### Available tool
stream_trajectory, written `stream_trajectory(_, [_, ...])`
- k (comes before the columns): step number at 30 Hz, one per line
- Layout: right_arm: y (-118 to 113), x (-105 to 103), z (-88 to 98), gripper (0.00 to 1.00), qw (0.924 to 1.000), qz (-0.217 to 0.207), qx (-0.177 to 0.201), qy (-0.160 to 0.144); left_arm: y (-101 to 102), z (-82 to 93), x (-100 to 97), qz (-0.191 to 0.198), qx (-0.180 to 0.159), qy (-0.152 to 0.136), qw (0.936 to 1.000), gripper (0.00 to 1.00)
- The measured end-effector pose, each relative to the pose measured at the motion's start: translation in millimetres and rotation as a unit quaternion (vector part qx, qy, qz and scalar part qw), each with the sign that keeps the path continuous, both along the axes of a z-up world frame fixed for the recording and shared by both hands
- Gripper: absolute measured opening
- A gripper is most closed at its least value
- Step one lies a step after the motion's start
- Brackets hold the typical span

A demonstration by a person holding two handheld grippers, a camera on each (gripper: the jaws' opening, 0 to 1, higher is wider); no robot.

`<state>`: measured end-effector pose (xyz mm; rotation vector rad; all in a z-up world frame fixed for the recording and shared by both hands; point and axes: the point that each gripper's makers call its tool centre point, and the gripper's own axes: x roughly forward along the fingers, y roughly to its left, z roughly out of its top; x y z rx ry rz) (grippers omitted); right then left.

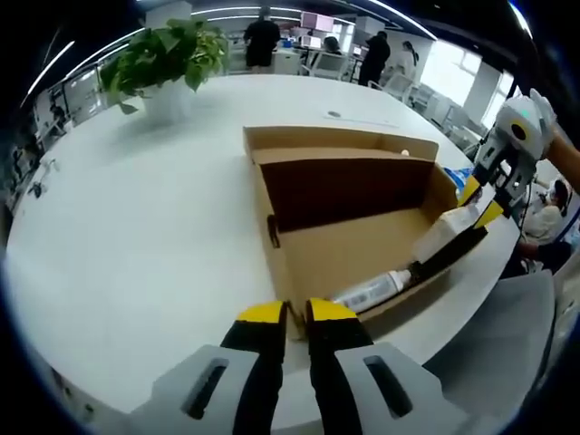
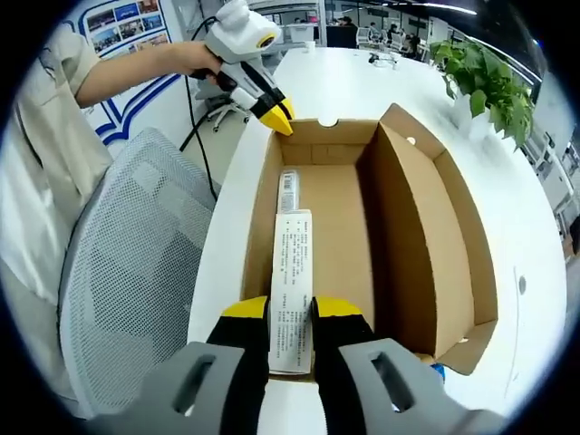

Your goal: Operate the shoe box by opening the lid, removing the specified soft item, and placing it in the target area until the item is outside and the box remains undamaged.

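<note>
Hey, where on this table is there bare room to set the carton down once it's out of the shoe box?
The widest bare patch of the white table lies between the shoe box and the potted plant. The near edge by the mesh chair is only a narrow strip, crowded by the left gripper. Inside the box, the white carton and tube line one wall.

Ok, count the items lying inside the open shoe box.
2. A long white carton lies along the box's near wall, its end between the right claw's jaws. A white tube lies beyond it, toward the left claw. The carton may hide more.
</note>
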<state>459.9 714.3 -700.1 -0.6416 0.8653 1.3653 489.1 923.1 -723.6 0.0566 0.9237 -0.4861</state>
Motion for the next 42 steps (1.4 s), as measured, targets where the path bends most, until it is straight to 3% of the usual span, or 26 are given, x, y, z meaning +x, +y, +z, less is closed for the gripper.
stream_trajectory(22, [-20, 10, 64.7, 0.15, 0.9991, 0.008, 0.013, -0.041, 0, -0.9, -1.1, 0.015, 0.006, 0.008, 0.9998, 0.05])
stream_trajectory(31, [-43, 17, 90.3, 0.15, 0.9980, 0.013, 0.014, -0.060, -1, -1.4, -0.8, 0.013, 0.011, 0.011, 0.9998, 0.05])
stream_trajectory(42, [-80, 28, 100.9, 0.15, 0.9967, 0.004, 0.001, -0.081, -2, -1.3, -1.3, 0.013, 0.016, 0.014, 0.9997, 0.05])
